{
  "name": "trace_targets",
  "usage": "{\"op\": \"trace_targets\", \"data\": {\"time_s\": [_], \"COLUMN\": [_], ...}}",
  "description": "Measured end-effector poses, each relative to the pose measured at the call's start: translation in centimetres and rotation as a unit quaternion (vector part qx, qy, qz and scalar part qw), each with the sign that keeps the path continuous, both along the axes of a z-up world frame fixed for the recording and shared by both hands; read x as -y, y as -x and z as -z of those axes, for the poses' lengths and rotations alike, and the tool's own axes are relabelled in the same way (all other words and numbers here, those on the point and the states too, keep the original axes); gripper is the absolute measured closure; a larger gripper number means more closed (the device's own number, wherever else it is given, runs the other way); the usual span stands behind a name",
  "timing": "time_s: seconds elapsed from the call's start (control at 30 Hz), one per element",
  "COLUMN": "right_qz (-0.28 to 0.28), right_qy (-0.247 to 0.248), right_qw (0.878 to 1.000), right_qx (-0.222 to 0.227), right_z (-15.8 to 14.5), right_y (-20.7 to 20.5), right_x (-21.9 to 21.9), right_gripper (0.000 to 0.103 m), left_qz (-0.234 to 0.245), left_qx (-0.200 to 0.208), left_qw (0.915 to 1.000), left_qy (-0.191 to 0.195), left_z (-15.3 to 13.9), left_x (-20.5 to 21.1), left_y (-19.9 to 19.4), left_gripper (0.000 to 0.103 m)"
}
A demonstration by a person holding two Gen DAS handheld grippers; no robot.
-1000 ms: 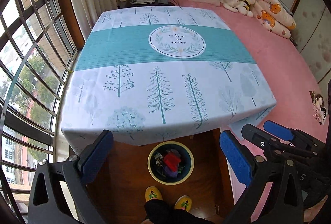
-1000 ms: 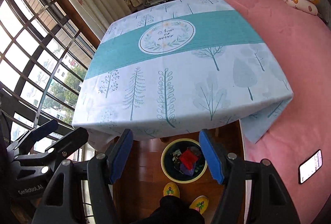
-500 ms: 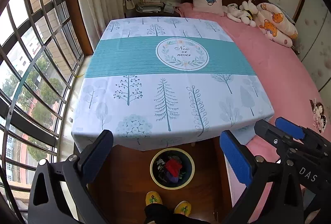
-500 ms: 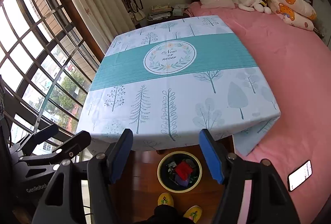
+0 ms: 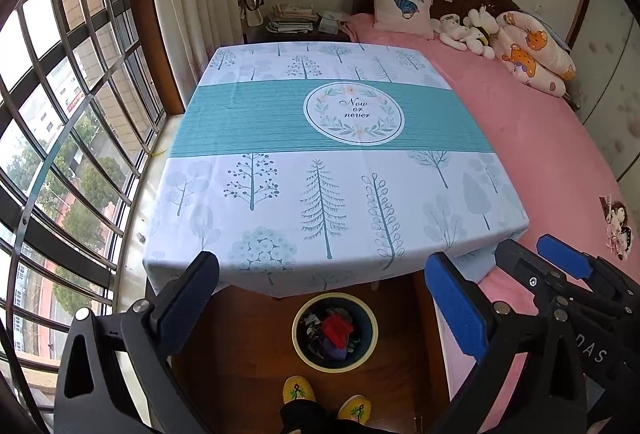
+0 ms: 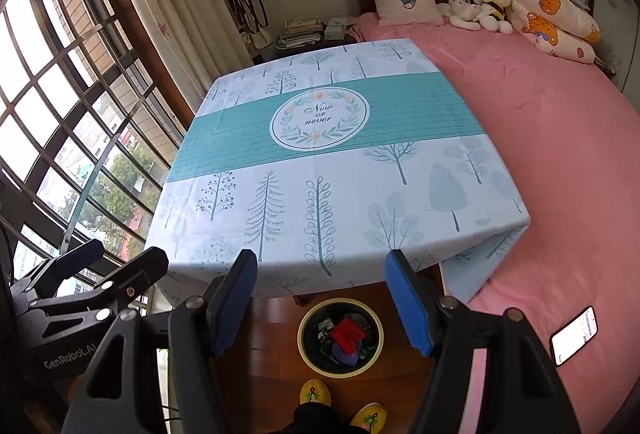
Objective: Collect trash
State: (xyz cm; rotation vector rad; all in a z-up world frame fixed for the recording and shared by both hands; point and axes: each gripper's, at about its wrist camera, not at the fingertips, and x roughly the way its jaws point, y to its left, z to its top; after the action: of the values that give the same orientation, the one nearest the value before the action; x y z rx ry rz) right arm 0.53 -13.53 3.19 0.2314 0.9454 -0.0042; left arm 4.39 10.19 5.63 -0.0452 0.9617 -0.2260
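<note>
A round bin (image 5: 297,332) with a pale yellow rim stands on the wooden floor below the table's near edge. It holds several pieces of trash, a red one (image 5: 338,328) on top; it also shows in the right wrist view (image 6: 306,350). My left gripper (image 5: 320,308) is open and empty, held high above the bin. My right gripper (image 6: 322,308) is open and empty at the same height, to the right of the left one (image 6: 92,274). The table (image 5: 320,189) has a tree-print cloth with nothing on it.
A pink bed (image 5: 552,153) with pillows and soft toys borders the table on the right. A phone (image 6: 574,334) lies on the bed near me. Barred windows (image 5: 60,113) run along the left. My yellow slippers (image 5: 298,390) are by the bin.
Both grippers have risen and pulled back, so the table and bin look smaller and more of the room shows. Both stay open and empty.
</note>
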Motion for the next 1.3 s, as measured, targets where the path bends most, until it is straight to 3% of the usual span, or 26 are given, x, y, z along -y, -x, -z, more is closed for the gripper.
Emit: {"op": "trace_targets", "data": {"time_s": [1.3], "right_qz": [0.004], "right_qy": [-0.008], "right_qw": [1.000], "right_qx": [-0.011], "right_z": [0.74], "right_y": [0.52], "right_x": [-0.13], "right_gripper": [0.036], "left_qz": [0.000], "left_qx": [-0.006], "left_qw": [0.9998], "left_qy": [-0.018], "left_z": [0.51], "left_x": [-0.47], "left_y": [0.80], "left_gripper": [0.001]}}
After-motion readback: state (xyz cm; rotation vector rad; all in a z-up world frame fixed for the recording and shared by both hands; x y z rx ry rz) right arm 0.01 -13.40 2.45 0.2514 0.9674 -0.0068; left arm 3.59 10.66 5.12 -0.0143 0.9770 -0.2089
